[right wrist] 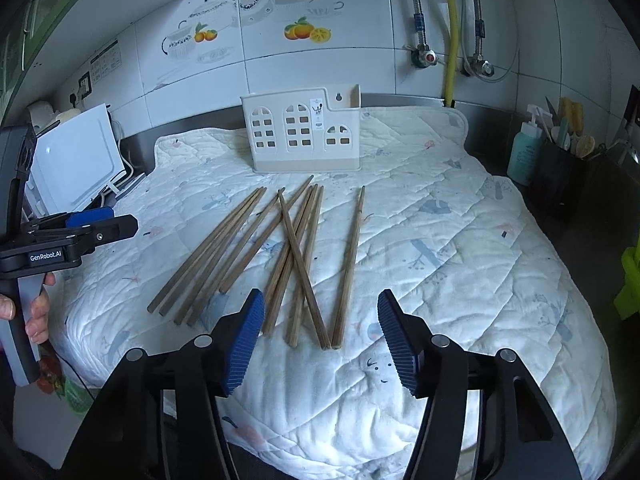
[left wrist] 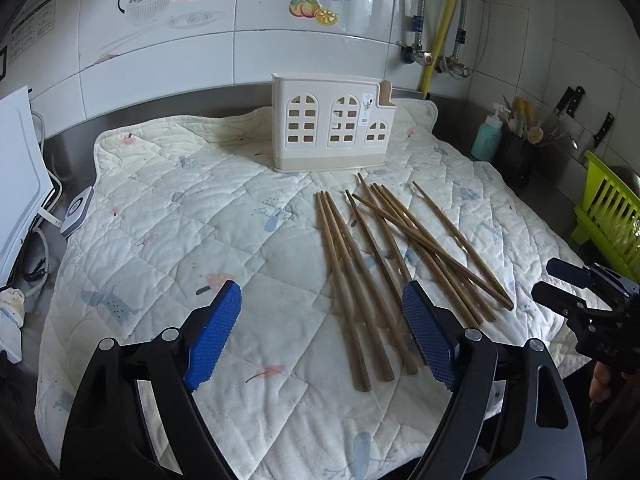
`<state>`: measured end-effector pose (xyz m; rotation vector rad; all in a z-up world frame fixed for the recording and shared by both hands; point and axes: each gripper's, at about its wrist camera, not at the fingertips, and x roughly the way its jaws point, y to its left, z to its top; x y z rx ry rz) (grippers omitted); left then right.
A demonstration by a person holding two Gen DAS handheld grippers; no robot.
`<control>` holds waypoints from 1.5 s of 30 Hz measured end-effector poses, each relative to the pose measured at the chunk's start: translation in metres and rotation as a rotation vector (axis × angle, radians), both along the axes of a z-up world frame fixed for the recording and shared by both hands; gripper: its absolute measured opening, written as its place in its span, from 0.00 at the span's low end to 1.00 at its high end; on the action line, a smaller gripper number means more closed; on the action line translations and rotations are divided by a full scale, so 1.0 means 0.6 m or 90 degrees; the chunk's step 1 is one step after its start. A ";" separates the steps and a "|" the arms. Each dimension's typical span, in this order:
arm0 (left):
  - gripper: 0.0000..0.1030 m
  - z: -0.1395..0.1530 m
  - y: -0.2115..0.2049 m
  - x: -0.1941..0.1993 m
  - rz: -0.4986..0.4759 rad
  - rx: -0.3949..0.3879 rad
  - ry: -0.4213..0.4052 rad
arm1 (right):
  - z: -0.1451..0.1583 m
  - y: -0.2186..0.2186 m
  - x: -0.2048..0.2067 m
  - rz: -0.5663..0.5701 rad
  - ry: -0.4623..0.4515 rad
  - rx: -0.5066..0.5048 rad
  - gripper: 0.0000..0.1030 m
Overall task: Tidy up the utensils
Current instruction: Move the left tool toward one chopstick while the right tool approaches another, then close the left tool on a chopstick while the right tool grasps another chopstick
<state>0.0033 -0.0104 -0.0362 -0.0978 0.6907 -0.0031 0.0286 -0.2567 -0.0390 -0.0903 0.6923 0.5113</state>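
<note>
**Chopsticks loose on the quilted mat**

Left hand-held gripper (left wrist: pixel 322 306) hovers wide, holding nothing, over the quilted mat (left wrist: pixel 168 216). Wooden chopsticks (right wrist: pixel 280 256) lie scattered at centre, near the cream holder (right wrist: pixel 302 132) standing farther back. Right hand-held gripper (right wrist: pixel 320 314) gapes narrower, empty, above their near ends.
</note>
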 end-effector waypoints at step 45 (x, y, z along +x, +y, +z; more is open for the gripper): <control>0.23 -0.097 -0.027 0.075 -0.035 0.010 0.140 | -0.076 0.050 0.065 0.074 0.066 -0.056 0.06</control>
